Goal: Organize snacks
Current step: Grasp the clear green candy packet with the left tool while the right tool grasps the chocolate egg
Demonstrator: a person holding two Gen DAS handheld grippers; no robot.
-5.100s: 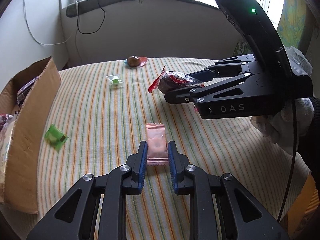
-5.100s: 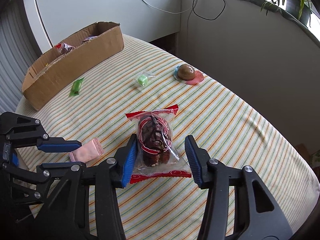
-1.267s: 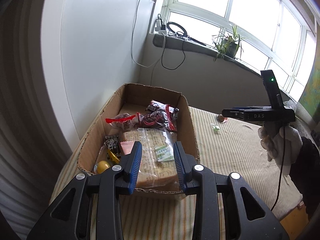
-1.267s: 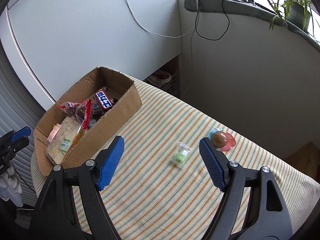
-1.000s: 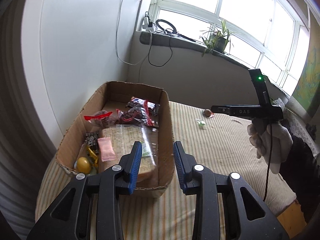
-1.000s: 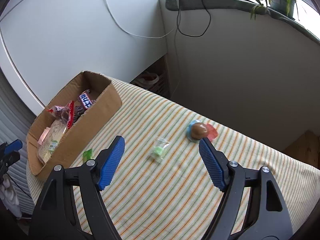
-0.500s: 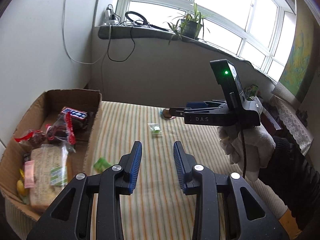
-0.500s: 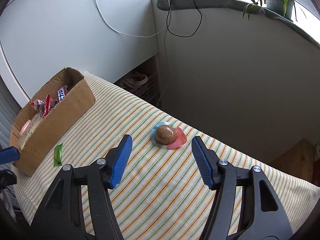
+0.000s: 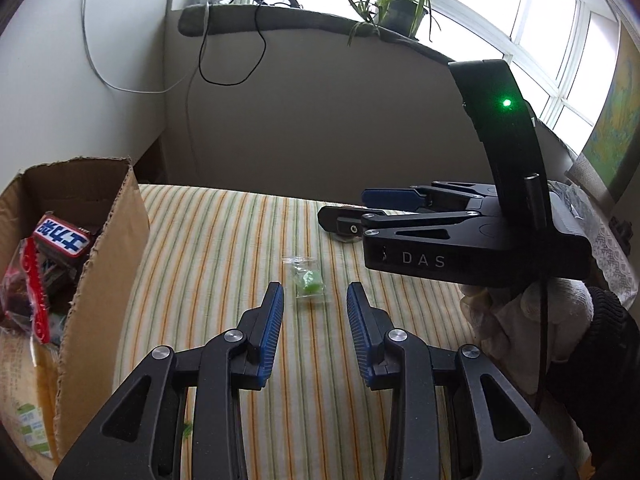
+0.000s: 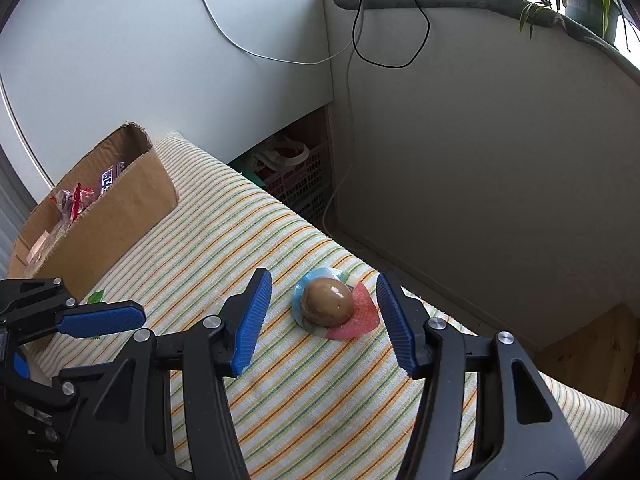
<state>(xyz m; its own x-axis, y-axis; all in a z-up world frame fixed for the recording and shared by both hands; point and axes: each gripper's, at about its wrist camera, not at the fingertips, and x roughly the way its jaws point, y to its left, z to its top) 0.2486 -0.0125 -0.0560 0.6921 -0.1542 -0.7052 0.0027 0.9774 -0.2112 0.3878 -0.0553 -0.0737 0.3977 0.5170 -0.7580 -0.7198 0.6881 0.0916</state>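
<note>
The left gripper [image 9: 315,308] hung with its jaws spread, the clear green-candy packet [image 9: 307,281] just ahead between them. The right gripper [image 10: 324,312] stood wide apart around the brown domed snack [image 10: 327,301] on the striped tablecloth [image 10: 240,248]. The cardboard box [image 10: 120,208] already held several snacks; three stayed out, counting one green wrapper [image 10: 96,297] beside it.

White letters "DAS" mark the black body of the right gripper [image 9: 349,216]; a blue snack bar [image 9: 61,239] in the cardboard box [image 9: 105,280] carries white, non-Latin characters.
</note>
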